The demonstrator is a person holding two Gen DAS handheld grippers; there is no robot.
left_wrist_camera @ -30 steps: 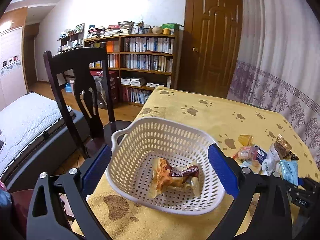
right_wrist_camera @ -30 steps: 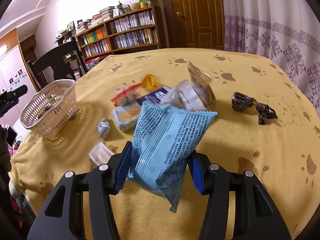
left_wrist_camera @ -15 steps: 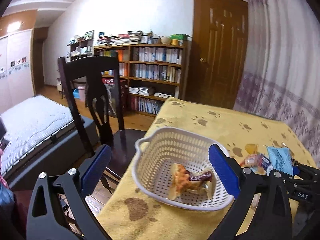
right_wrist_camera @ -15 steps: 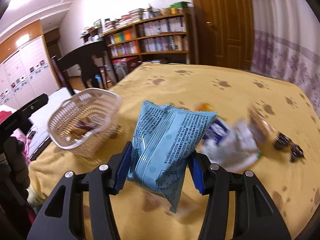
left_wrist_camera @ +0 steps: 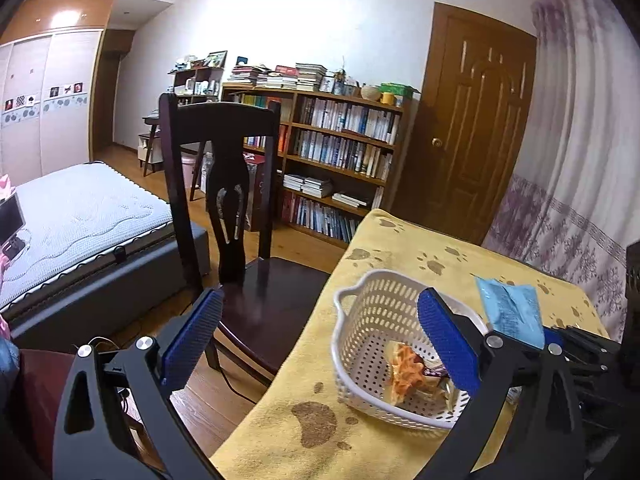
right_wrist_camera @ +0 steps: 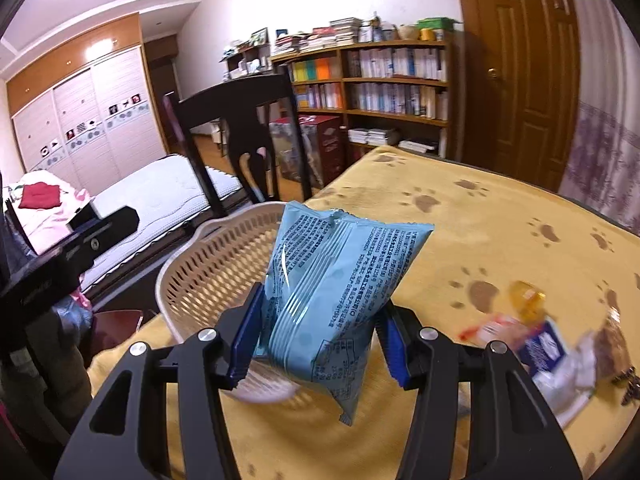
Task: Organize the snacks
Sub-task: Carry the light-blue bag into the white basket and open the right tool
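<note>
My right gripper (right_wrist_camera: 318,338) is shut on a light blue snack bag (right_wrist_camera: 336,292), held upright just above the near rim of the white perforated basket (right_wrist_camera: 216,264). In the left wrist view the same blue bag (left_wrist_camera: 510,310) shows at the basket's (left_wrist_camera: 368,320) right side. An orange-and-brown wrapped snack (left_wrist_camera: 412,374) lies inside the basket. My left gripper (left_wrist_camera: 320,344) is open, off the table's left corner, with its right finger in front of the basket and nothing between the jaws.
Several loose snacks (right_wrist_camera: 548,344) lie blurred on the yellow paw-print tablecloth (right_wrist_camera: 500,240) at the right. A dark wooden chair (left_wrist_camera: 228,216) stands against the table's left edge. A bed (left_wrist_camera: 80,216) and a bookshelf (left_wrist_camera: 340,160) are farther back.
My right gripper has carried the blue bag leftward from the snack pile to the basket. My left gripper has pulled back and to the left, so the basket now sits at its right.
</note>
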